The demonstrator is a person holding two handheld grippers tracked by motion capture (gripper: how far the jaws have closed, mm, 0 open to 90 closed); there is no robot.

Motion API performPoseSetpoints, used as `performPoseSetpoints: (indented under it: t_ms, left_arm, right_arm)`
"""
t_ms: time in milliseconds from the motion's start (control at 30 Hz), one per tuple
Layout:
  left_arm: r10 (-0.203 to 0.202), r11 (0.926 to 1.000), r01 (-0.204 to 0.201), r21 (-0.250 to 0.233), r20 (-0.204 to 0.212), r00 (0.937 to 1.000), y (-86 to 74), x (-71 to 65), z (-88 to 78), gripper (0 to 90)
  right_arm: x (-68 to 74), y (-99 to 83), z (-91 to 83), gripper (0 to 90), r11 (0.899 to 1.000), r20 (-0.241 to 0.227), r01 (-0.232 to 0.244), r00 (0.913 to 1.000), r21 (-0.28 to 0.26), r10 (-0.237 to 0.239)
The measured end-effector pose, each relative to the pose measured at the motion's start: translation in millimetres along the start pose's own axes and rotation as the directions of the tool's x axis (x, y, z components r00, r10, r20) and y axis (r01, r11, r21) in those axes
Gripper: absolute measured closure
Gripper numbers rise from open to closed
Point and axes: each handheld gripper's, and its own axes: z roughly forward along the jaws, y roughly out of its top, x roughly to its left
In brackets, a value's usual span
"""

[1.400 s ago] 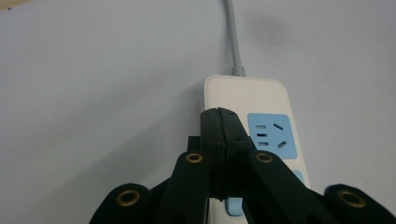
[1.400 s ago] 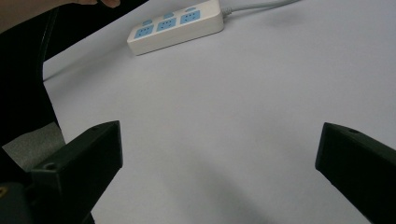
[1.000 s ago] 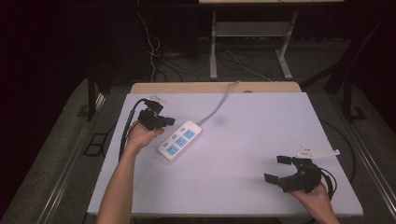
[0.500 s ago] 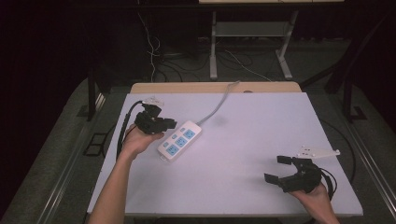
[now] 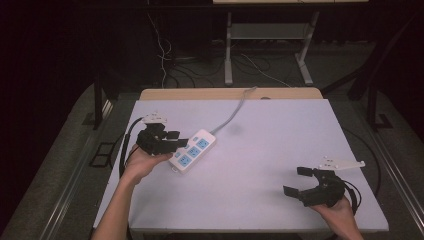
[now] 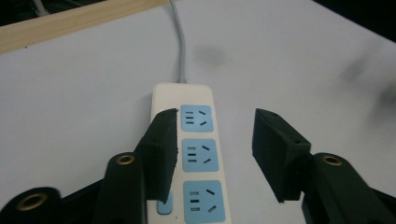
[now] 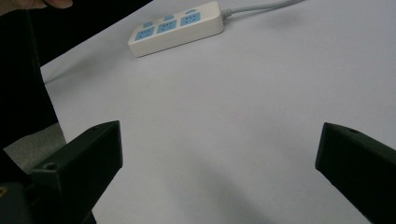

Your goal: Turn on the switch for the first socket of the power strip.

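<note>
High view looks down from above; both gripper views share the power strip (image 6: pixel 194 154).

The surface (image 5: pixel 260 165) is a wide, pale lilac-white sheet, smooth and matte, laid over a table whose bare wooden edge (image 5: pixel 225 93) shows as a light strip along the far side. On it lies a white power strip (image 5: pixel 192 150), set at a slant in the left half, with three blue socket faces in a row on top and a small blue switch at its near end. Its grey cord (image 5: pixel 231 116) runs from the far end across the surface toward the wooden edge. The right half of the surface is plain, with faint soft shadows only.
</note>
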Motion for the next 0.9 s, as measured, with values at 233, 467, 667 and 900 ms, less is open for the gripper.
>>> performPoseSetpoints:
  t_ms: [233, 467, 667, 900]
  left_arm:
    - [-0.038, 0.9972, 0.038, -0.064, -0.003, 0.9993, -20.3, -7.0, -13.1, 24.7]
    - [-0.059, 0.9916, 0.058, -0.116, -0.004, 0.9982, -38.8, -14.5, -21.7, 13.0]
    - [-0.06, 0.9922, 0.063, -0.108, 0.029, 0.9978, -50.7, -24.2, -19.7, 2.4]
    - [-0.037, 0.9945, 0.042, -0.096, 0.052, 0.9979, -63.6, -39.4, -11.2, 0.0]
  right_arm:
    - [0.2, -0.1, 0.4, 0.3, 1.0, -0.003, 0.001, 1.0, 0.001, -0.001]
    - [1.2, -0.1, 1.8, 0.3, 1.0, -0.006, 0.003, 1.0, 0.007, -0.003]
    - [1.4, -0.3, 1.5, 0.3, 1.0, -0.008, 0.004, 1.0, 0.007, -0.004]
    - [1.8, -0.5, 2.2, 0.3, 1.0, -0.012, 0.003, 0.9999, 0.014, -0.003]
